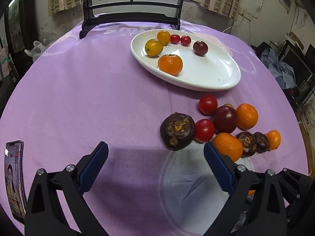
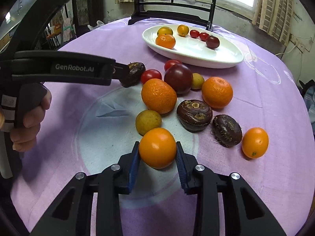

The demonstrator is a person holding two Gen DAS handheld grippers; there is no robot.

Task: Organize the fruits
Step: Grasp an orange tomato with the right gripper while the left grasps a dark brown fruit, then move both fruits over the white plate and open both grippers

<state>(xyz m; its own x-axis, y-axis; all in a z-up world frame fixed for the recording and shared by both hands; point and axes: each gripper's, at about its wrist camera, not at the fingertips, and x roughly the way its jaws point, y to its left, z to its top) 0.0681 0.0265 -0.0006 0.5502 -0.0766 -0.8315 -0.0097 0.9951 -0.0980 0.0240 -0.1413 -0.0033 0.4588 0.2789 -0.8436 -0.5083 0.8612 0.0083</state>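
A white oval plate (image 1: 216,78) (image 2: 220,59) holds several fruits: a mandarin (image 1: 170,64), kumquats, cherry tomatoes and a dark tomato. Loose fruit lies on the purple cloth in front of it. My left gripper (image 1: 155,153) is open, just before a dark water chestnut (image 1: 177,131); in the right wrist view the left gripper (image 2: 126,74) reaches that chestnut (image 2: 135,73). My right gripper (image 2: 157,151) is shut on an orange kumquat (image 2: 157,147). Mandarins (image 2: 159,96) (image 2: 217,92), a dark tomato (image 2: 178,78), two more chestnuts (image 2: 194,115) (image 2: 227,130) and a kumquat (image 2: 255,142) lie near.
A phone (image 1: 14,179) lies at the table's left edge. A black wooden stand (image 1: 133,9) stands at the back of the table behind the plate. A person's hand (image 2: 29,122) holds the left gripper's handle. Clutter and shelves stand off to the right.
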